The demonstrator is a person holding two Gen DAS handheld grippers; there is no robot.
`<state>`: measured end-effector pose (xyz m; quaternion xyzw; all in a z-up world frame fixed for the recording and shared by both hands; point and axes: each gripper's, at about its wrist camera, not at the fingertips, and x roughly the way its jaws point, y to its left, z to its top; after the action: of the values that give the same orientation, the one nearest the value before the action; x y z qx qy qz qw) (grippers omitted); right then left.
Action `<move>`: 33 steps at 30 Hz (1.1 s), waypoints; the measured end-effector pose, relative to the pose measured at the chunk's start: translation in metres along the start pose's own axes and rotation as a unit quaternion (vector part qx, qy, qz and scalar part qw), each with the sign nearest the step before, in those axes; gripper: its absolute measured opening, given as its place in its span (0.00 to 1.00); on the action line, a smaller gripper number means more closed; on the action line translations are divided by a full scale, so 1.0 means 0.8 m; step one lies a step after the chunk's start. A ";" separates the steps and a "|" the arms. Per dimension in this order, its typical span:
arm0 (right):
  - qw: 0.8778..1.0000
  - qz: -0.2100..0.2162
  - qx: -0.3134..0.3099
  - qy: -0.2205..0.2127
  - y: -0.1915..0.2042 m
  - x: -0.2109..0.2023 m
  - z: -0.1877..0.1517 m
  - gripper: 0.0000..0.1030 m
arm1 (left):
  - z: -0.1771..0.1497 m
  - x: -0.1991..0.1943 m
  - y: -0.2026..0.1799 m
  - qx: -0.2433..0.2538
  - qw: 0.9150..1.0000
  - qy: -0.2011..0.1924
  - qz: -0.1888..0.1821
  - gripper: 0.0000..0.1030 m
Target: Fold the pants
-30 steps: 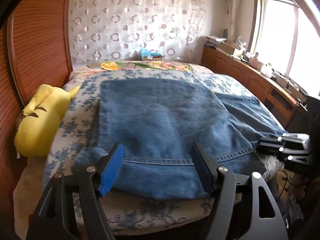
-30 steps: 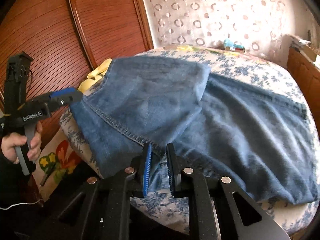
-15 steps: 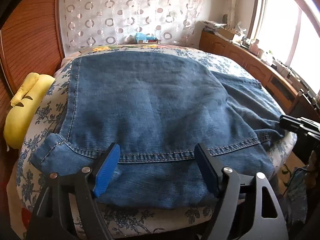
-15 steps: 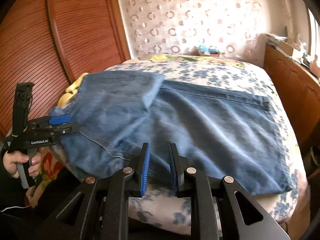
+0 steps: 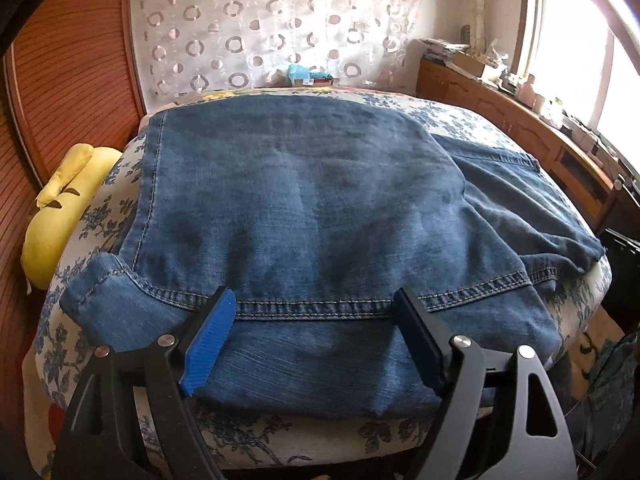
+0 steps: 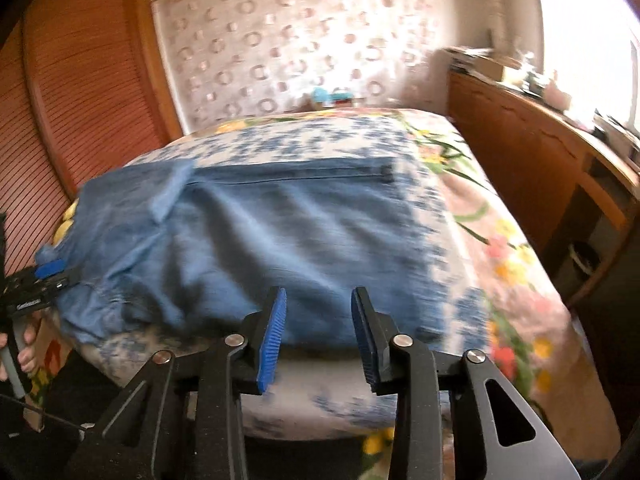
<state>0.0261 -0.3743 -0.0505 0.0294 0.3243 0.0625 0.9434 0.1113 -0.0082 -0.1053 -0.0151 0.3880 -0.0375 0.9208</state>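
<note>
A: While both tools sit at the near edge, start big: the bed (image 5: 100, 216) in its blue-flowered cover fills everything ahead of them, and the pants (image 5: 304, 216), blue denim, are spread right across it

B: And how far along do you make it?

A: One fold looks done. Ahead of the left gripper (image 5: 316, 336) a denim panel is doubled over the rest, its stitched hem (image 5: 312, 306) running straight across between the two fingers. Off to that tool's right, a single layer lies uncovered, reaching toward the bed's far right edge

B: So more to come?

A: I'd say so. That exposed part wants bringing in, and the turned-up corner (image 5: 96, 288) just left of the left tool isn't lying flat

B: The tools themselves?

A: Left one's jaws are wide and opening further; denim lies under and between them, but the pads aren't pressing on it. The right gripper (image 6: 318, 334) is opening too, jaws moderately apart, nothing clamped. The picture is smeared, yet the near edge of the denim sits just beyond its tips

B: Anything small?

A: From the right tool's view, far to its left, a hand (image 6: 22, 354) grips the other tool's handle at the pants' edge. A yellow cushion (image 5: 60, 216) is wedged left of the bed
</note>
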 end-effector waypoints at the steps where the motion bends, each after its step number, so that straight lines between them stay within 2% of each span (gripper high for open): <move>1: 1.000 -0.008 0.005 0.000 -0.007 -0.003 -0.002 0.36 | -0.001 0.000 -0.001 -0.002 1.000 -0.002 0.004 0.79; 4: 0.999 -0.024 0.026 -0.001 -0.026 -0.005 -0.004 0.37 | -0.003 0.001 -0.009 0.001 1.000 -0.011 0.014 0.79; 6: 0.999 -0.028 0.040 -0.002 -0.036 -0.007 -0.006 0.42 | -0.004 0.001 -0.015 0.005 1.000 -0.015 0.018 0.79; 15: 0.998 -0.044 0.046 0.009 -0.048 0.000 -0.008 0.44 | 0.009 -0.016 -0.040 0.030 0.997 -0.048 -0.043 0.79; 19: 0.998 -0.038 0.045 0.013 -0.047 0.009 -0.002 0.44 | 0.024 -0.018 -0.051 0.031 0.996 -0.056 -0.056 0.79; 23: 0.998 -0.035 0.036 0.025 -0.042 0.022 -0.001 0.44 | 0.038 -0.013 -0.060 0.031 0.996 -0.048 -0.069 0.79; 27: 0.998 -0.036 0.024 0.038 -0.038 0.031 -0.001 0.44 | 0.040 -0.017 -0.063 0.040 0.995 -0.054 -0.080 0.79; 33: 0.998 -0.046 0.003 0.033 -0.033 0.035 0.002 0.44 | 0.041 -0.024 -0.058 0.031 0.993 -0.059 -0.095 0.79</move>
<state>0.0519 -0.3963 -0.0689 0.0154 0.3563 0.0185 0.9341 0.1191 -0.0526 -0.0660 -0.0255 0.3287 -0.1355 0.9343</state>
